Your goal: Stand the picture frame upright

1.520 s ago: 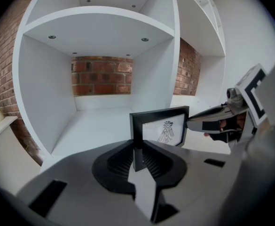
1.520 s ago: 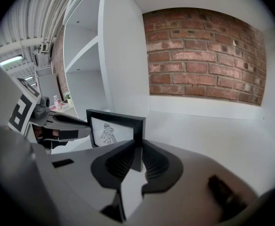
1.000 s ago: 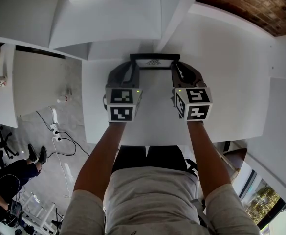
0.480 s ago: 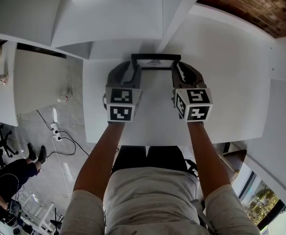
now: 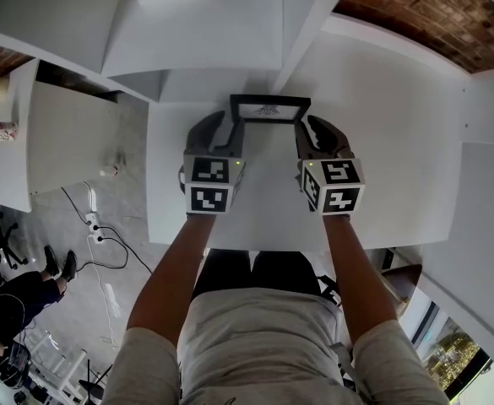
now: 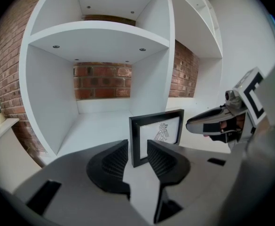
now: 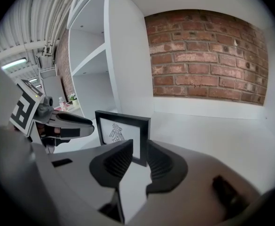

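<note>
A black picture frame [image 5: 269, 108] with a small bird drawing stands upright on the white table [image 5: 399, 142], facing me. My left gripper [image 5: 227, 130] is at its left edge. In the left gripper view the frame's left bar [image 6: 134, 145] sits between the jaws, which have just been opening, with a gap on the inner side. My right gripper [image 5: 314, 130] is at the frame's right edge. In the right gripper view the right bar [image 7: 144, 140] lies between the jaws, and a strip of the white mat shows beside the inner pad.
A white shelf unit [image 6: 99, 36] with open compartments rises just behind the frame, against a brick wall [image 7: 203, 55]. The table's near edge [image 5: 255, 245] is close to my body. Cables [image 5: 103, 234] and a seated person [image 5: 10, 310] are on the floor to the left.
Both grippers stay at the frame's sides and the frame stays upright. The head camera has shifted a little, so the whole scene sits slightly lower in the view.
</note>
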